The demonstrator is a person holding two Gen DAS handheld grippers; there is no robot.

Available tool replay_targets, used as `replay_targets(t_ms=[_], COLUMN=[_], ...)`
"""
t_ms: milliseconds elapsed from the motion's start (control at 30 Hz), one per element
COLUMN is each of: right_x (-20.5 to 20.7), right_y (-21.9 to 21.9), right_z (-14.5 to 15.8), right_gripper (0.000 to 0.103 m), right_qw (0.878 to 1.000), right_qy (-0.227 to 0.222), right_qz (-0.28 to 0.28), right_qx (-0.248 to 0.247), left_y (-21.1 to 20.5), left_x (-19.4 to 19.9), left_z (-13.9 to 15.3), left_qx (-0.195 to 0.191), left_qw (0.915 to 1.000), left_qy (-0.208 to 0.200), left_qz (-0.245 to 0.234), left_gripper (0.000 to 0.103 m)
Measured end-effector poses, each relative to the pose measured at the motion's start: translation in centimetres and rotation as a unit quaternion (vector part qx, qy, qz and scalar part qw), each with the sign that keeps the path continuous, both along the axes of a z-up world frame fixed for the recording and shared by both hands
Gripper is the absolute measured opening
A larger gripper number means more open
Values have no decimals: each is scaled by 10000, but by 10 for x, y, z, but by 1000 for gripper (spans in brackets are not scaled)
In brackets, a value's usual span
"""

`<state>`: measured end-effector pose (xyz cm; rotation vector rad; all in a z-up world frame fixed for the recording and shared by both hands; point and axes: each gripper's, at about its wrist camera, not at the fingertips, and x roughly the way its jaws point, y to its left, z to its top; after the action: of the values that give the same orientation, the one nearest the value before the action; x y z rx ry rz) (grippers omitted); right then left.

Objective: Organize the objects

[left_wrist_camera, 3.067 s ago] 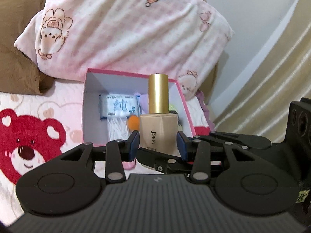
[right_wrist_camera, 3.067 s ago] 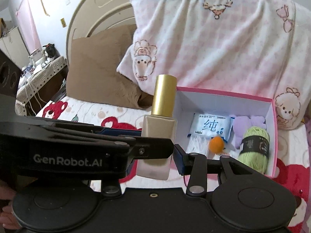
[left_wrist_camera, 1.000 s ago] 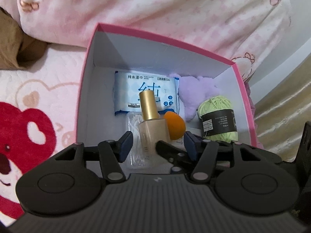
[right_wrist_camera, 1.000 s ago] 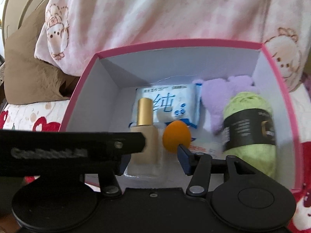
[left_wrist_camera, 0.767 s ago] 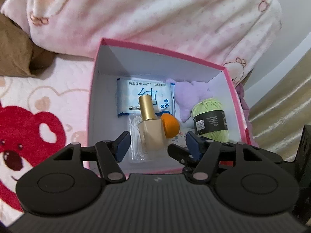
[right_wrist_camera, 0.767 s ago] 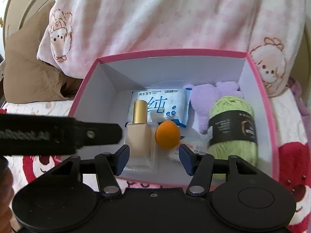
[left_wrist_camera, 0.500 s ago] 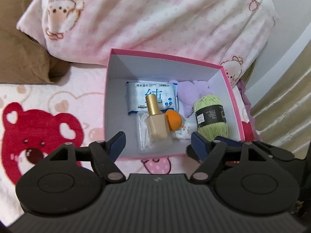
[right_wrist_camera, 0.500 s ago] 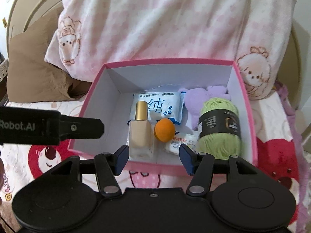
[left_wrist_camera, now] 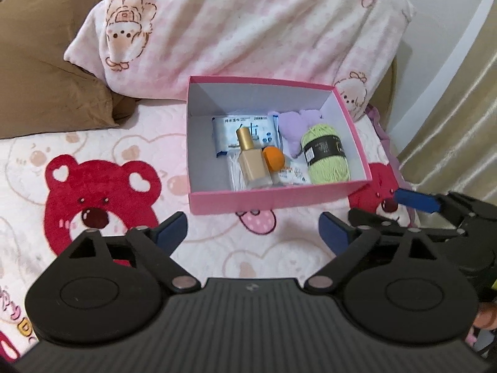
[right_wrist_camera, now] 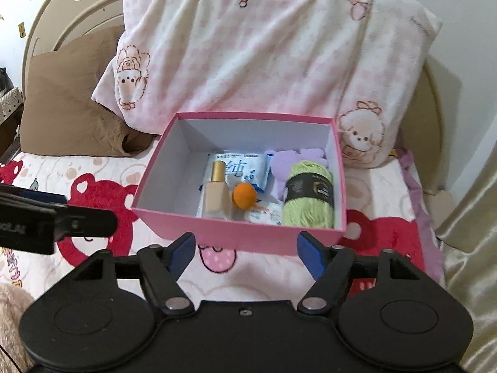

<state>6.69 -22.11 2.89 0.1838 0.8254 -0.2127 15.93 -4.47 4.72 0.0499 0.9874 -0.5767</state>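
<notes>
Left wrist view: left tongs [left_wrist_camera: 253, 228] empty, jaws opening, nothing between them; pink box [left_wrist_camera: 273, 200] just ahead on the bed.
Right wrist view: right tongs [right_wrist_camera: 245, 253] empty, jaws opening, nothing between them.
Done: foundation bottle [left_wrist_camera: 253, 163] lying in box, ahead of left tongs, beside orange sponge [left_wrist_camera: 273, 159]; wipes pack [left_wrist_camera: 242, 124], green yarn [left_wrist_camera: 326, 155], purple plush [left_wrist_camera: 293, 124] also inside.
Left: judged near complete; no loose items visible on bed outside the box.
Hidden: small packet under sponge unreadable; swab pack partly covered by bottle; bed area behind both tongs out of view.
</notes>
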Motion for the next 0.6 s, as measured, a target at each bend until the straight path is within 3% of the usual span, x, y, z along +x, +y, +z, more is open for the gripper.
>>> replay_targets(t_ms=[300, 600], right_x=[-32, -48], right_y=[4, 2], right_z=[8, 9], right_gripper=[92, 92], right_qw=[9997, 9993], right_qy=[31, 56], right_qz=[-183, -361], right_qx=[-132, -5], left_y=[10, 20], left_x=[-29, -36], left_z=[7, -7], left_qx=[302, 610], left_qw=[9995, 9975], left_qy=[-54, 95], left_qz=[63, 344], left_gripper=[98, 99])
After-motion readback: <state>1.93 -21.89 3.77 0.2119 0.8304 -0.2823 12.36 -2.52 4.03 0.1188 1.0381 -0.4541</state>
